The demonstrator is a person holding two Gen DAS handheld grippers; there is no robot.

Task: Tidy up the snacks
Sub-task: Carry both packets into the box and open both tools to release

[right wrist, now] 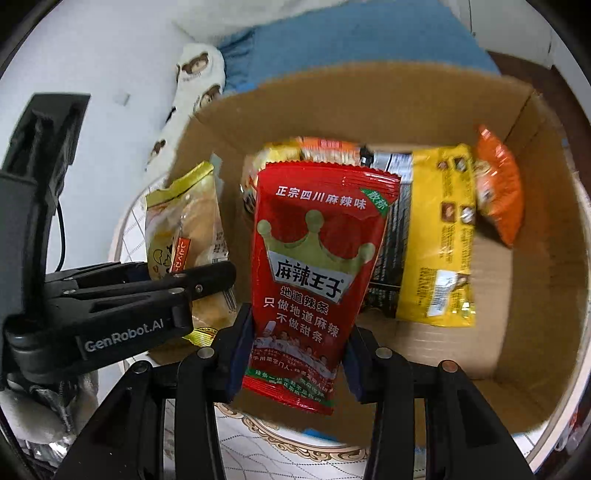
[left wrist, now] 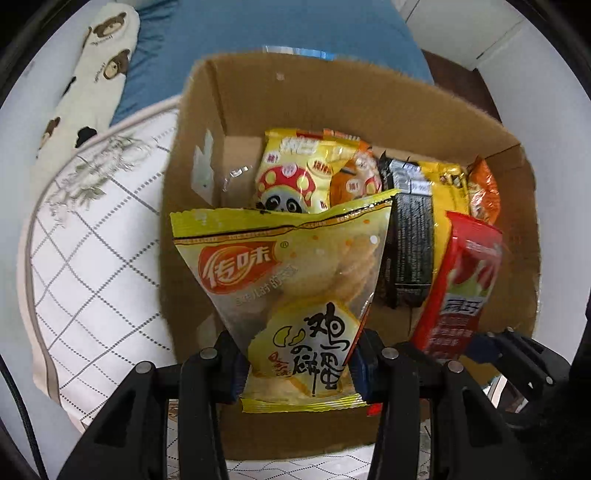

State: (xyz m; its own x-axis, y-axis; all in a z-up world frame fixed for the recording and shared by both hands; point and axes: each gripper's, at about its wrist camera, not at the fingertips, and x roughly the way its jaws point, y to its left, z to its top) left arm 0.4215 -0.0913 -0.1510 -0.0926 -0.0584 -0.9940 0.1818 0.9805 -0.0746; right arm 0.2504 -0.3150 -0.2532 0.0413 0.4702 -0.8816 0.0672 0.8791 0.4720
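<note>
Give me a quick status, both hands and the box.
Left tongs shut on yellow egg-cookie pack. Right tongs shut on red spicy-strip pack. Both over the cardboard box, snacks already inside. Nothing in the way.

Both grippers are matte black plastic. The left gripper (left wrist: 299,365) has blue pads (left wrist: 236,373) inside its jaws and round silver pivot pins (left wrist: 208,354). The right gripper (right wrist: 291,360) matches; beside it, the left one's body bears white "GenRobot.AI" lettering (right wrist: 123,338) and a thin black cable (right wrist: 61,236).

White quilted mattress (left wrist: 92,266) with grid stitching, blue sheet (left wrist: 280,26) behind, bear-print pillow (left wrist: 99,70) at left, white wall (right wrist: 92,55).
</note>
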